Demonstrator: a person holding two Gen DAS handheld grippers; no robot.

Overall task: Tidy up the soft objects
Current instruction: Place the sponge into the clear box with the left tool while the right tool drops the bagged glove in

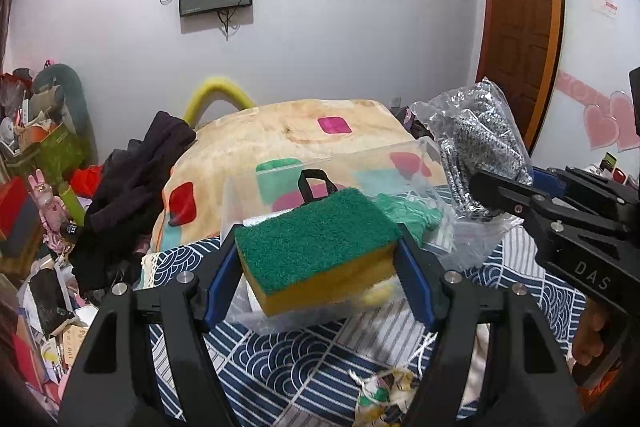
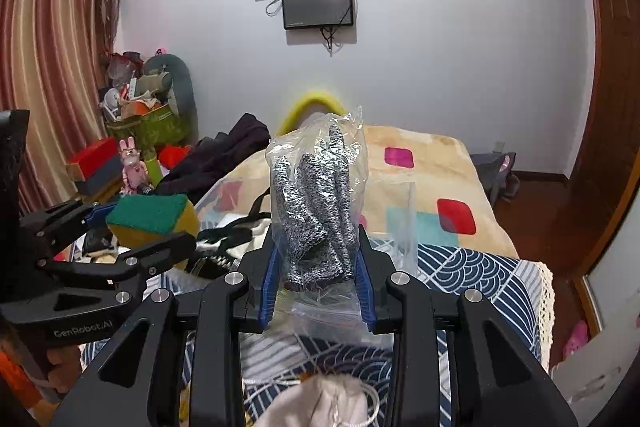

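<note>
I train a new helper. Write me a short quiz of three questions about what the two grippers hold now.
1. True or false: the left gripper clamps a green-and-yellow sponge.
2. What does the right gripper hold? A) a towel B) bagged gloves C) a bottle
3. Fill in: ahead of the sponge stands a clear plastic ___.

Key: 1 true; 2 B; 3 box.

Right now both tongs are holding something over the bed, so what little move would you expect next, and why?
Probably the left tongs carry the sponge forward and lower it into the clear plastic box. The sponge is already clamped and lifted just in front of the box, and the right tongs hold the bagged gloves off to the side.
</note>
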